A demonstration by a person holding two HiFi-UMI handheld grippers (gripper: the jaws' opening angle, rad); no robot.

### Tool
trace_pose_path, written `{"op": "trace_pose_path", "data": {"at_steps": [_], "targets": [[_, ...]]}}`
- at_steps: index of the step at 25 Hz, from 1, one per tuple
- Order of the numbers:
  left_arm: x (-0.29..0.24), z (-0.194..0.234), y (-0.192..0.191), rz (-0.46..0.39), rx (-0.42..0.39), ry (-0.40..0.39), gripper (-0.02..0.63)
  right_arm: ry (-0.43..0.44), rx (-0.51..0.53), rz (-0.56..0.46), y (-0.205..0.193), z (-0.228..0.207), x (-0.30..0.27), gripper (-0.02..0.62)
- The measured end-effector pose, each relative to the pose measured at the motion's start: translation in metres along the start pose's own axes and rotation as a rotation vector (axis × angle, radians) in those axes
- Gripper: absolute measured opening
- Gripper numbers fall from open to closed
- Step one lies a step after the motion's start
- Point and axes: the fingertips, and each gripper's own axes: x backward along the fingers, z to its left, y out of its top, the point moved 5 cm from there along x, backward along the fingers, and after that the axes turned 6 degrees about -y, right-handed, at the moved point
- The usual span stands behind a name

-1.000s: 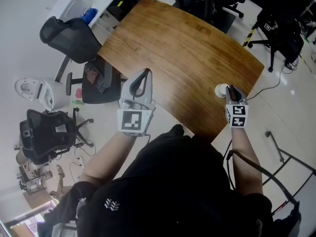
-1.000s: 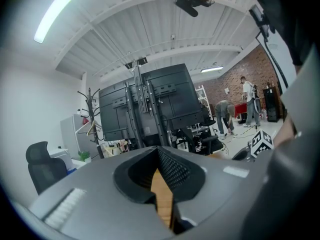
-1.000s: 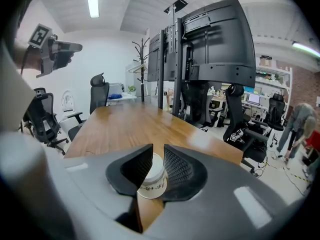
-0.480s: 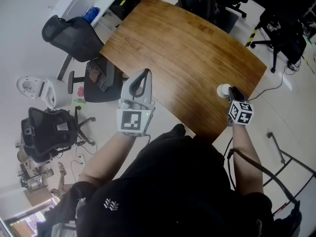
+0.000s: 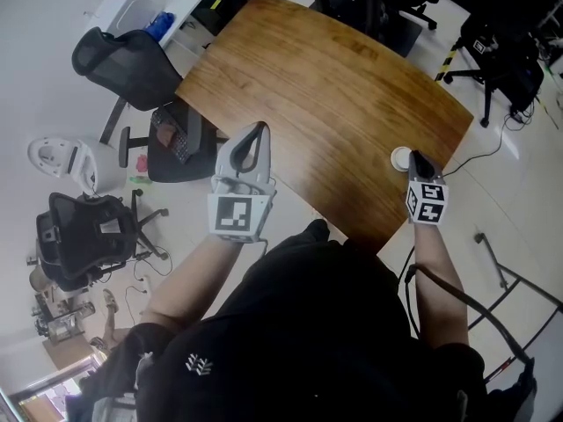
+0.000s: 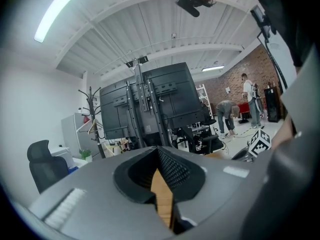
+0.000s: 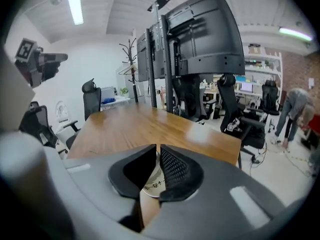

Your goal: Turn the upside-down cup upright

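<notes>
Jaws closing on the thin wall of the cup (image 7: 152,184), the right gripper (image 7: 156,147) needs a gentle pinch, since it looks light and crushable; the left gripper (image 6: 157,148) has its jaws together, empty.

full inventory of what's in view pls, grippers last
table: 1, brown wood, centre of the head view
cup: 1, white, near the table's near right corner
office chairs: at least 3, black, on the floor left of the table and beyond it
side desk: 1, white, top left
screen stand: 1, black, past the table's far end
people: 2, far back by the brick wall
forearms: 2, behind the grippers
left gripper: 1, grey, by the table's near left edge, shut, empty
right gripper: 1, grey, at the cup, jaws closing with the cup's wall between them
</notes>
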Motion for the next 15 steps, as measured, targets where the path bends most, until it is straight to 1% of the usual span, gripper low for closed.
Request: {"op": "trace_pose_path", "data": {"at_steps": [2, 5, 8, 11, 15], "targets": [[0.0, 0.0, 0.0, -0.003, 0.003, -0.001, 0.0, -0.041, 0.098, 0.003, 0.005, 0.003, 0.003, 0.026], [0.0, -0.003, 0.001, -0.008, -0.001, -0.006, 0.0, -0.09, 0.238, 0.039, 0.005, 0.007, 0.002, 0.028], [0.002, -0.001, 0.002, -0.01, 0.0, -0.001, 0.0, -0.097, 0.33, 0.077, 0.004, 0.017, -0.001, 0.027], [0.004, 0.004, 0.004, -0.014, 0.0, 0.01, 0.0, -0.075, 0.346, 0.074, 0.004, 0.03, -0.002, 0.026], [0.008, 0.009, 0.008, -0.027, 0.013, 0.031, 0.0, -0.002, 0.306, 0.035, 0.001, 0.055, -0.003, 0.032]]}}
